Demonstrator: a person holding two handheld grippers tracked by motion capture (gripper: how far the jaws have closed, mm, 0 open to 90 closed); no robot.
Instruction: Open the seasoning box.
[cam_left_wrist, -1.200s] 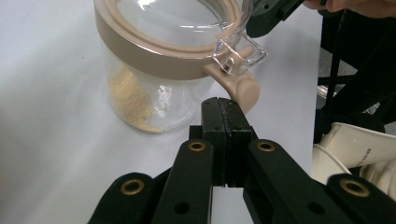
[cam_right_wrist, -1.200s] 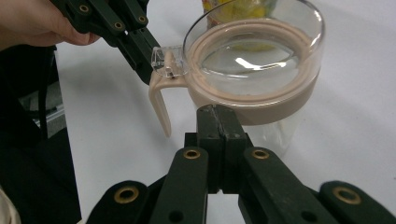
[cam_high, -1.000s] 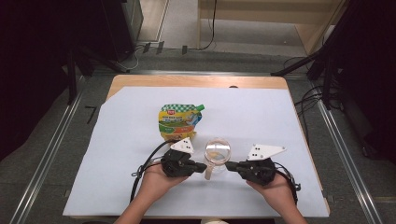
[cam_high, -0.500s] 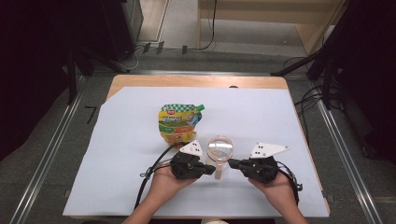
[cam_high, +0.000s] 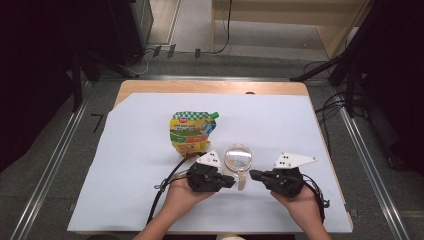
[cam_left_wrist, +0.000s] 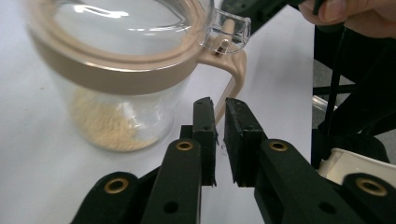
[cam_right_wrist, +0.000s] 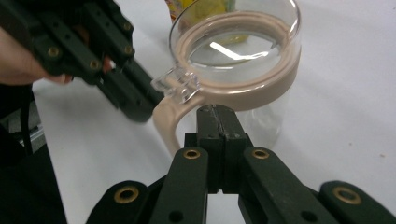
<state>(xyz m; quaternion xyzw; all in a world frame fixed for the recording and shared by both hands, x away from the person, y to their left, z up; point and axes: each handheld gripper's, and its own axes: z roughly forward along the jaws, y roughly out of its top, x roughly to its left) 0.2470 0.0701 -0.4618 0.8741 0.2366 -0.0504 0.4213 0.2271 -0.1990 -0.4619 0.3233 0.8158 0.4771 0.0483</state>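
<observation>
- The left tongs (cam_left_wrist: 219, 109) stand a narrow slit apart; their jaws have just been opening. The jar's beige handle (cam_left_wrist: 232, 91) runs up right behind the gap, but whether the pads touch it cannot be told; nothing is pinched between them.
- The right tongs (cam_right_wrist: 218, 116) are closed, pad against pad, with nothing between them. Their tips sit just under the beige lid ring (cam_right_wrist: 261, 86), beside the handle; contact cannot be told.
- The jar (cam_high: 238, 159) stands upright on the white sheet (cam_high: 125, 165) that covers the desk (cam_high: 210, 87), between the two tongs and just in front of the pouch (cam_high: 189, 132).
- Count: one clear jar with one lid and one handle, one printed pouch with a green cap, two tongs, two hands.
- The high view gives the whole layout: pouch lying flat behind the jar, left hand (cam_high: 182, 195) and right hand (cam_high: 300, 202) near the front edge.
- The left gripper view shows pale grains (cam_left_wrist: 109, 128) in the jar's bottom and the clear lid tab (cam_left_wrist: 229, 28) above the handle.
- The right gripper view shows the left tongs beyond the handle.
</observation>
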